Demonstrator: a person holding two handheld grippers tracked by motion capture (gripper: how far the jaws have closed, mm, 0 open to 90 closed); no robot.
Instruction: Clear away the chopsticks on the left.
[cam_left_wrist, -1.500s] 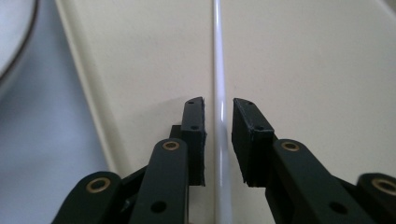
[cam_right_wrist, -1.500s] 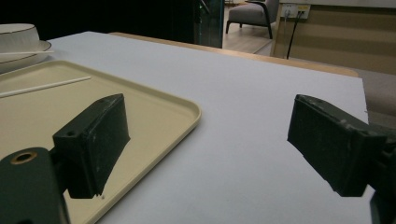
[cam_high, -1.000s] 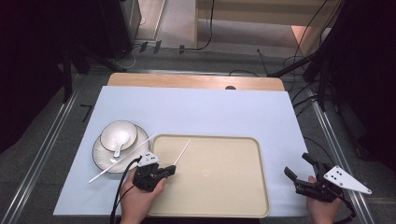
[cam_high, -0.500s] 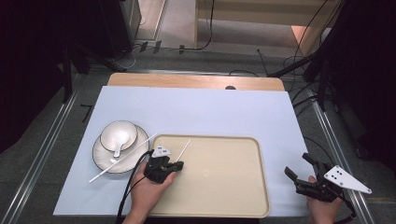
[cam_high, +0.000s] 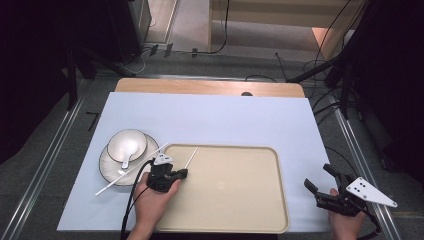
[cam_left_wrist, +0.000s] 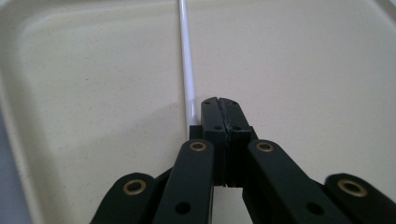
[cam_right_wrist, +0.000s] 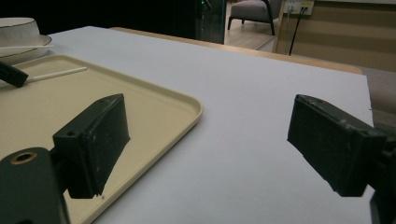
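While my left gripper (cam_high: 184, 173) sits with jaws pressed together beside 1 thin white chopstick (cam_left_wrist: 187, 74) lying on the beige tray (cam_high: 240, 200), apparently light, stiff and slippery, best pinched mid-shaft, my right gripper (cam_high: 320, 186) waits, jaws apart.

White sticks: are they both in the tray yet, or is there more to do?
Looks done: one white stick lies inside the tray. In hand: the left gripper sits at that stick's near end, jaws shut; whether they pinch it is unclear. Probably left: the other white stick lies across the plate onto the table. The right gripper waits open, beside the tray.
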